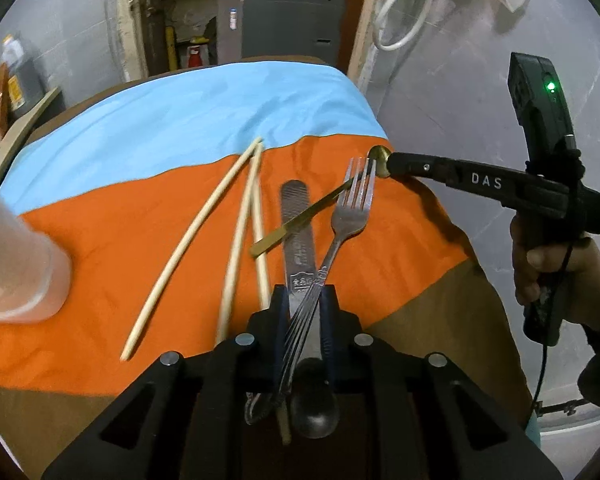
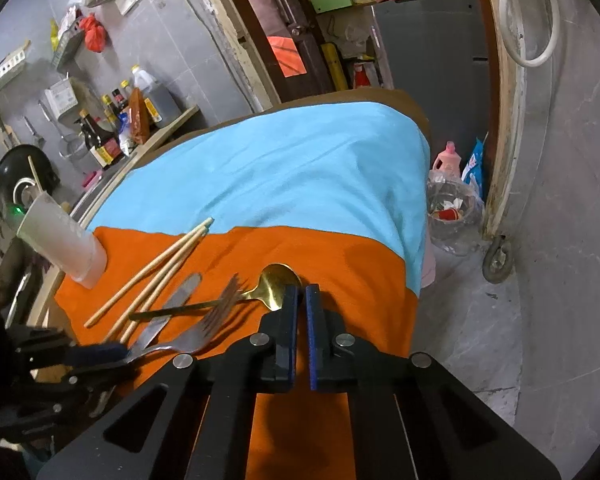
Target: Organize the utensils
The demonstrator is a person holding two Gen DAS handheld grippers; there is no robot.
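While the fork (image 1: 346, 216) and steel utensil handle (image 1: 298, 240) are pinched in the left gripper (image 1: 305, 300), the gold spoon (image 2: 278, 286), bowl clamped at 12 o'clock by the right gripper (image 2: 300, 300), should be lifted level toward the cup (image 2: 60, 236) at 9 o'clock.

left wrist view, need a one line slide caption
Left gripper clamps a fork and steel utensil handles while the right gripper pinches a gold spoon.

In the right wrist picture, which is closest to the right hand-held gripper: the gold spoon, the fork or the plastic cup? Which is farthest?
From the right hand-held gripper:
1. Gold spoon, its bowl at the fingertips.
2. Fork, to the left.
3. Plastic cup, far left on the orange cloth.
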